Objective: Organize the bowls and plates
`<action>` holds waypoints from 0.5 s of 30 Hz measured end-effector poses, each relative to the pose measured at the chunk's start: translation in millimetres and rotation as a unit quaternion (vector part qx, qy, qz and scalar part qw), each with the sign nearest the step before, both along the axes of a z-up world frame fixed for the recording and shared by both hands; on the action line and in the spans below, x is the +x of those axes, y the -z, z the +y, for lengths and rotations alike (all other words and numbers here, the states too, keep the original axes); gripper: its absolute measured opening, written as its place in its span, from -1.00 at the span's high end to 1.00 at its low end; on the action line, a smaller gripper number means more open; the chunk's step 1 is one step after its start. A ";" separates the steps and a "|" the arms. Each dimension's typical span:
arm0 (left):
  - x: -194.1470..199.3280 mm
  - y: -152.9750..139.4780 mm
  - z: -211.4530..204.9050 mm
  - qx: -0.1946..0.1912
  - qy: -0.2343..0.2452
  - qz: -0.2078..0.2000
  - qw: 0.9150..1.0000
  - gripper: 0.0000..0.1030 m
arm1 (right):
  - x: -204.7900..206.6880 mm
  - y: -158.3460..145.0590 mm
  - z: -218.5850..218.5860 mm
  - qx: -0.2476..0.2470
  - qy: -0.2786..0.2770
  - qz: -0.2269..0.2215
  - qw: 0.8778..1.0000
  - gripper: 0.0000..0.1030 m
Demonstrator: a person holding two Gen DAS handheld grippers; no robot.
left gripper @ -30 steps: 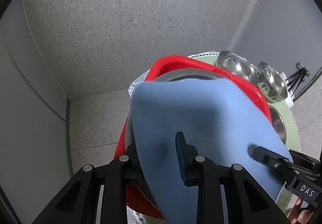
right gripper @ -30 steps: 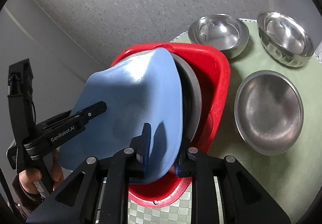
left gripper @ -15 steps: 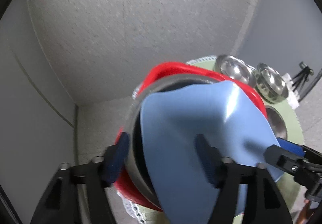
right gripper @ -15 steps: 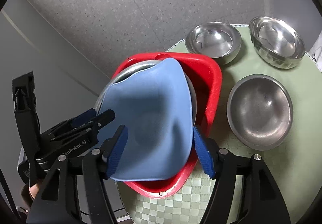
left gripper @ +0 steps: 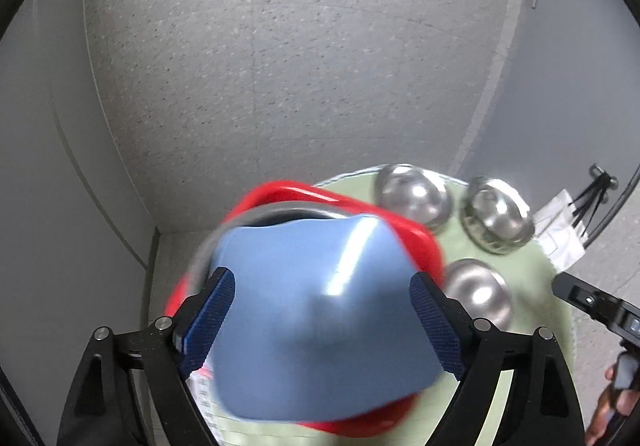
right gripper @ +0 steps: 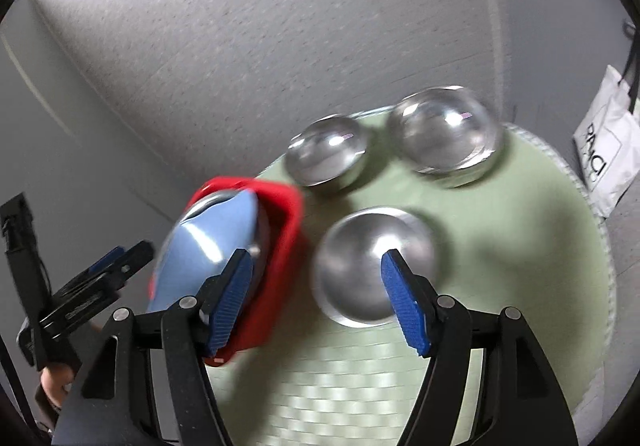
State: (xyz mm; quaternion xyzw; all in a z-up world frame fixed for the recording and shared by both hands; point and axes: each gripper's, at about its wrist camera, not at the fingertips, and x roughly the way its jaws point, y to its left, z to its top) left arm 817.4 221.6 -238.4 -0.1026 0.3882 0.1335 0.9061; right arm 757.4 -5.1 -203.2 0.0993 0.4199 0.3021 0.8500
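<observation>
A blue plate (left gripper: 316, 310) leans tilted in a red tub (left gripper: 404, 230), against a grey plate (left gripper: 280, 210) behind it. My left gripper (left gripper: 322, 326) is open, its pads (left gripper: 208, 318) wide on either side of the blue plate and apart from it. The blue plate (right gripper: 208, 242) and red tub (right gripper: 280, 246) also show in the right wrist view. My right gripper (right gripper: 320, 302) is open and empty, raised above the table between the tub and a shallow steel bowl (right gripper: 372, 266).
Two more steel bowls (right gripper: 328, 153) (right gripper: 446, 129) stand at the far side of the round green table mat (right gripper: 520, 246). A white bag (right gripper: 604, 161) hangs at the right. The floor drops away beyond the table's edge.
Both grippers have opened and let go of the blue plate, which now leans in the red tub. Both have pulled back, the right one swinging right toward the steel bowls.
</observation>
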 end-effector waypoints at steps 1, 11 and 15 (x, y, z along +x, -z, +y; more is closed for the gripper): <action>3.1 -1.4 -13.7 0.002 0.000 0.000 1.000 -0.67 | 7.8 1.3 -12.3 0.000 -0.001 0.000 1.000 -0.33; 75.3 -14.6 -104.6 0.009 0.021 0.029 0.999 -0.72 | 81.8 13.3 -81.1 0.003 -0.030 0.010 0.999 -0.34; 109.1 -21.6 -114.7 0.039 0.024 0.048 0.998 -0.72 | 105.2 16.0 -79.6 0.004 -0.057 0.015 0.998 -0.36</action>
